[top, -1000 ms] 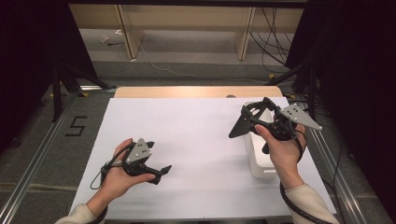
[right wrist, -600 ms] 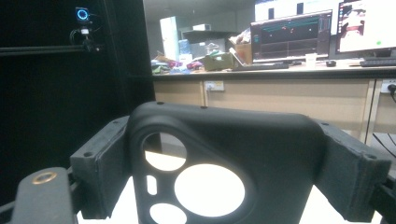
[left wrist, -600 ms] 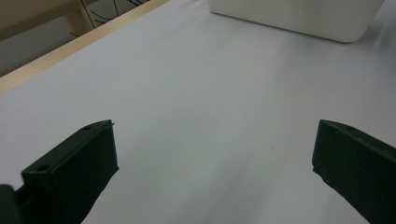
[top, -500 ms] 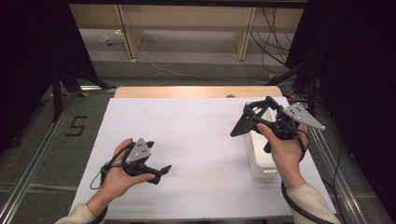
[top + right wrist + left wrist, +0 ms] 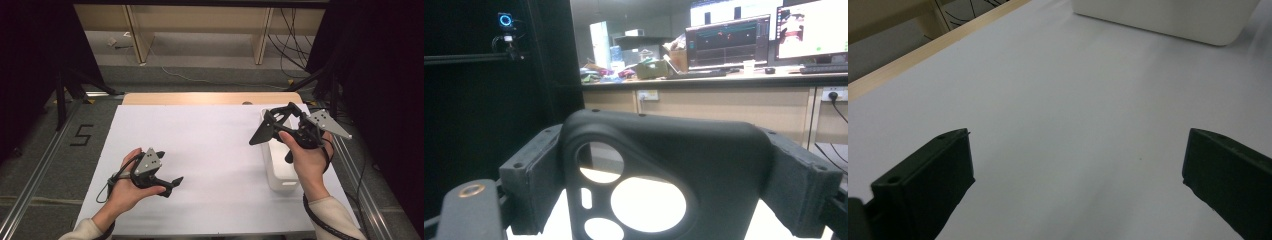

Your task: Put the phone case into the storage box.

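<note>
Phone case [image 5: 664,170] sits pinched in my right gripper [image 5: 272,125] above the white bin [image 5: 280,170], ready to drop; left gripper [image 5: 167,184] rests spread, idle.

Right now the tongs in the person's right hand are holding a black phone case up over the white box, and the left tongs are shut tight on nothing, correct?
Not quite. The left tongs stand wide open, as the left gripper view shows. The rest holds: the right tongs grip the black phone case above the white box.
</note>
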The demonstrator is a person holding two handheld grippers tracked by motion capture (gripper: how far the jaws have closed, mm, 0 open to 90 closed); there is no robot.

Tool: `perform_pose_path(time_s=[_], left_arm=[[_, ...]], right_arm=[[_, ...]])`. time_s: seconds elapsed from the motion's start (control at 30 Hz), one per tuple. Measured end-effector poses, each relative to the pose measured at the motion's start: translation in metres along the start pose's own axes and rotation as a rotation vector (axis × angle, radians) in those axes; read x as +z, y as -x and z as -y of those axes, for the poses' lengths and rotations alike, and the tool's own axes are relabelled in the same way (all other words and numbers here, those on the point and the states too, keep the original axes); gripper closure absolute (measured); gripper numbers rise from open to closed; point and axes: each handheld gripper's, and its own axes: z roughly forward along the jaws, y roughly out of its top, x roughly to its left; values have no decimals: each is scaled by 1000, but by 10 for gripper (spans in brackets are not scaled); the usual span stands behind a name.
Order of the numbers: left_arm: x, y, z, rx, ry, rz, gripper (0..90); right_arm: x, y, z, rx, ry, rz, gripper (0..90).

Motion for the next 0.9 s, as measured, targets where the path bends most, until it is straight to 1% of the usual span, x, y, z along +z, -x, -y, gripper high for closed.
perform_pose_path(time_s=[0.7,0.9], left_arm=[[-1,0,0,2,2,-2,0],[-1,0,-1,3,3,-1,0]], right_arm=[[-9,17,-7,8,21,59,155],[-11,23,-7,8,20,79,155]])
